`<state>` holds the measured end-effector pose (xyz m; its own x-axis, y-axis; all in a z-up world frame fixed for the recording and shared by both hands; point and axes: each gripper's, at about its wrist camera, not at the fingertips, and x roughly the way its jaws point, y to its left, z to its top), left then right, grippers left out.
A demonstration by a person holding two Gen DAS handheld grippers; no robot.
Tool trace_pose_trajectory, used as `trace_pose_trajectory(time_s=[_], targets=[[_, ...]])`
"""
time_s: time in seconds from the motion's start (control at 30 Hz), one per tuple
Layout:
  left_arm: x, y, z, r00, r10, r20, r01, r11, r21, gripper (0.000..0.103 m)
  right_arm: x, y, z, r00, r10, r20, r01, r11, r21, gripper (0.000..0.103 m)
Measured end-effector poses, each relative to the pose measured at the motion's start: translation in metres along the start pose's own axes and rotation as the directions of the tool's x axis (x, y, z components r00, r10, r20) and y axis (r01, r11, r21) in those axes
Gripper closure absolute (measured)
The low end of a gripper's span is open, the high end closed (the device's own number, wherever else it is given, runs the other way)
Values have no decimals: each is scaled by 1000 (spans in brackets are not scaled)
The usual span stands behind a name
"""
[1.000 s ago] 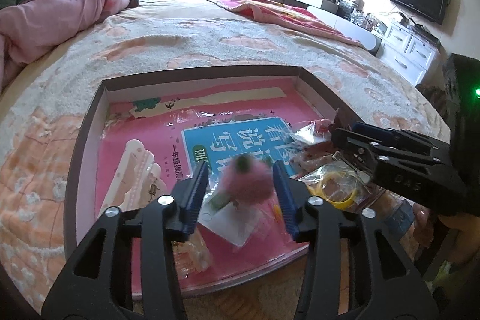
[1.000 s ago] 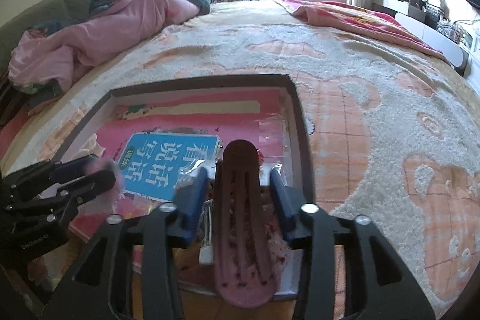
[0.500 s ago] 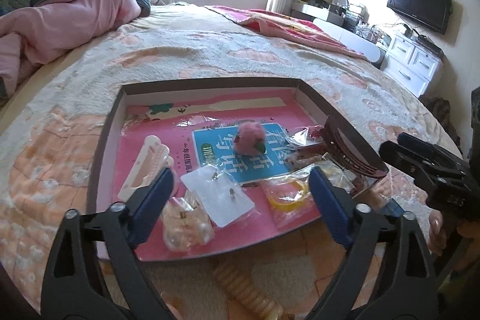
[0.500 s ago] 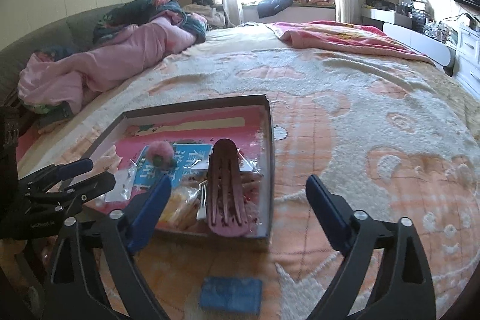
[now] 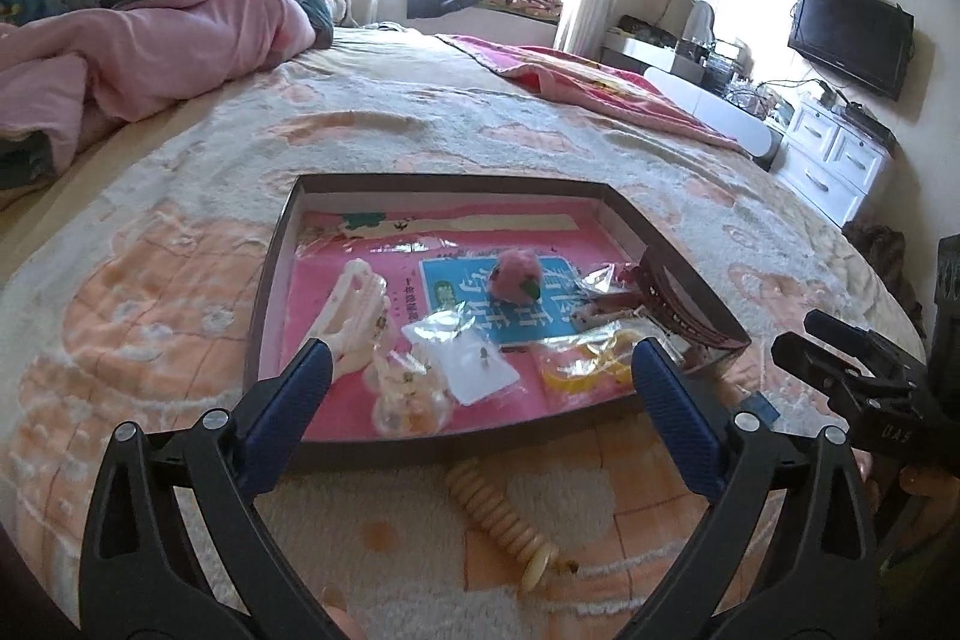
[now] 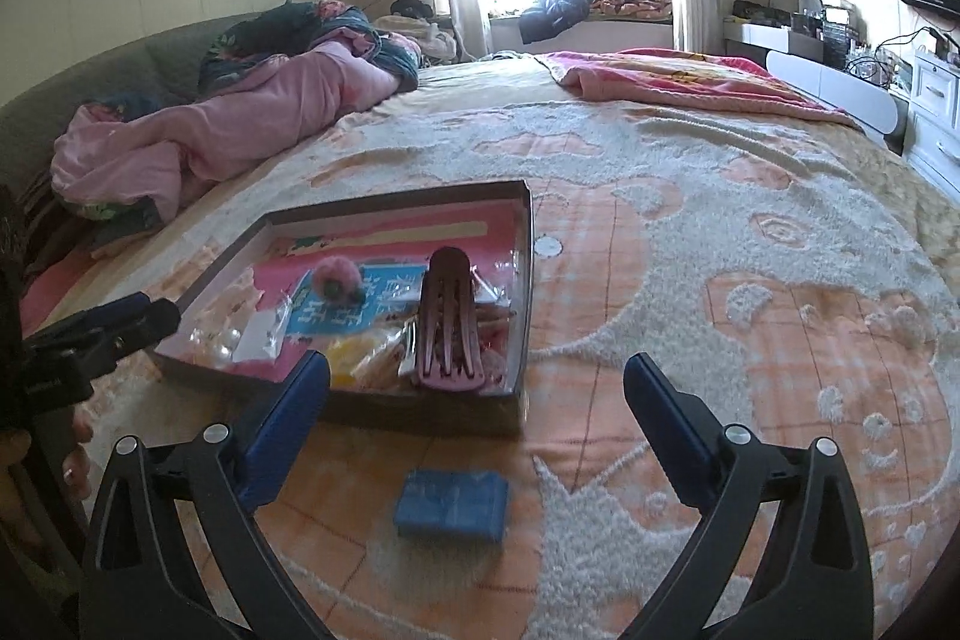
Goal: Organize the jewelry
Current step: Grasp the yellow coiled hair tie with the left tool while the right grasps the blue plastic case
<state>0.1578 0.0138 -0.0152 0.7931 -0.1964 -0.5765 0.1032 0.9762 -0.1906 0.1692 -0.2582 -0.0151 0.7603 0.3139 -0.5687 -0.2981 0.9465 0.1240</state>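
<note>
Your left gripper (image 5: 480, 382) and right gripper (image 6: 477, 388): both w/ jaws wide apart, holding nothing. Tray (image 6: 528, 274) on the bedspread (image 6: 750, 232) holds 1 maroon hair claw (image 6: 449, 319), 1 pink pom-pom (image 5: 513, 275), 1 cream clip (image 5: 354, 307), a few baggies. Booklet (image 5: 462, 304) has Chinese text, unreadable. Outside the tray: 1 blue box (image 6: 451, 503), 1 beaded bracelet (image 5: 504, 523). Bedroom, TV (image 5: 849, 37) on the wall.

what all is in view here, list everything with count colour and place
box: 1, dark rim, pink lining, on bed
pompom: 1, pink, mid box
dark clip: 1, maroon, box's right side
pale clip: 1, cream, box's left side
bags: several, clear, front of box
bangle: 1, yellow, bagged, front right
coil: 1, cream, on bed before box
case: 1, blue, on bed before box
left gripper: open, empty
right gripper: open, empty
</note>
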Motion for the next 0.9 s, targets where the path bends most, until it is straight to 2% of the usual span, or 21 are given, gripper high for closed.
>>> trace_pose_trajectory(time_s=[0.27,0.5,0.73,0.9], targets=[[-9,0,-12,1000,21,-10,-21,1000,-6,12,-3,0,-18,999,-3,-36,2,1000,-11,7],[-11,9,-29,998,26,-62,-29,999,-37,12,-3,-2,-31,998,-10,-65,9,1000,-19,7],[-1,12,-40,992,1,-123,-9,998,-60,12,6,7,-42,994,10,-113,-15,999,-37,7],[9,4,-47,989,-22,-148,16,999,-41,12,19,11,-45,990,0,-144,-7,999,-53,7]])
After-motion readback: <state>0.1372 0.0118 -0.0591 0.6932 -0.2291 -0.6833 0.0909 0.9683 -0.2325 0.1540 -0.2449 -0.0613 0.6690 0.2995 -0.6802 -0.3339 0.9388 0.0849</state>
